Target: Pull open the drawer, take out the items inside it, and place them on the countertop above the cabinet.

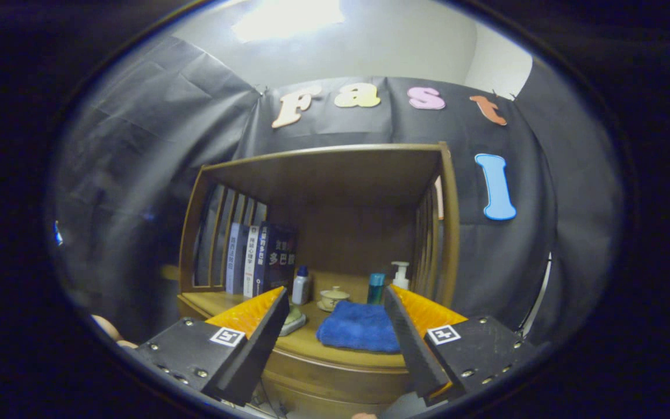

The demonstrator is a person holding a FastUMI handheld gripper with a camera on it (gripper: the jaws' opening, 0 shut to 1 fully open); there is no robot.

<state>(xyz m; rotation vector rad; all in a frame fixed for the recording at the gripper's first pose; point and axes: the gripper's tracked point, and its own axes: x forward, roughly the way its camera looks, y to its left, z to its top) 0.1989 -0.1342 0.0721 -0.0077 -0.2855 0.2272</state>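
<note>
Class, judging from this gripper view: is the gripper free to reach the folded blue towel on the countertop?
Probably yes: the gripper is open, and the blue towel lies just ahead between its fingers, nothing in between.

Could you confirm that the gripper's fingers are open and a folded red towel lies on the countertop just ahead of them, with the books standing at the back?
Nearly right, but the towel is blue, not red, as the gripper view shows. The gripper is open and holds nothing, the towel lies on the countertop just ahead between the fingers, and the books stand at the back.
</note>
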